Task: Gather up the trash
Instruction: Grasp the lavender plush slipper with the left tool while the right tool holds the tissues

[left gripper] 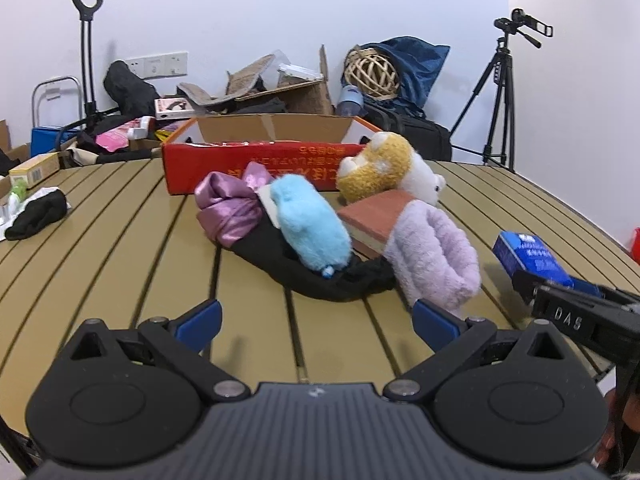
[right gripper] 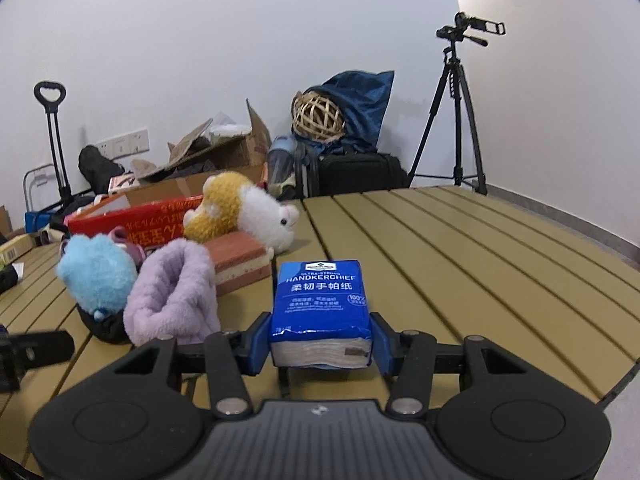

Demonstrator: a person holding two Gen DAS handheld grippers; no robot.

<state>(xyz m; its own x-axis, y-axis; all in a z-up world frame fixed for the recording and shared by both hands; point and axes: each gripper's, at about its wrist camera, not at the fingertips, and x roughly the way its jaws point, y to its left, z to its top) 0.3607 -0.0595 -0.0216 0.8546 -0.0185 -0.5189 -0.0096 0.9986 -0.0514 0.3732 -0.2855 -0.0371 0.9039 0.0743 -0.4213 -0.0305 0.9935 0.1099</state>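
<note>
Right claw (right gripper: 320, 342) grips a crinkly, boxy tissue pack (right gripper: 320, 300).

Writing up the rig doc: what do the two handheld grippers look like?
The left gripper and right gripper match: black ribbed body, two round black hubs, black linkage arms with silver pivot pins, blue fingers. The right one's side reads "DAS". No cables visible.

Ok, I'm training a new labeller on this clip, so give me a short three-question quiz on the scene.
1. True or false: the right gripper is clamped on the blue tissue pack.
2. What lies between the left gripper's fingers: A) a sock, B) nothing, C) a tissue pack?
3. Which box stands behind the pile of soft toys on the table?

Key: 1 true; 2 B; 3 the red cardboard box.
</note>
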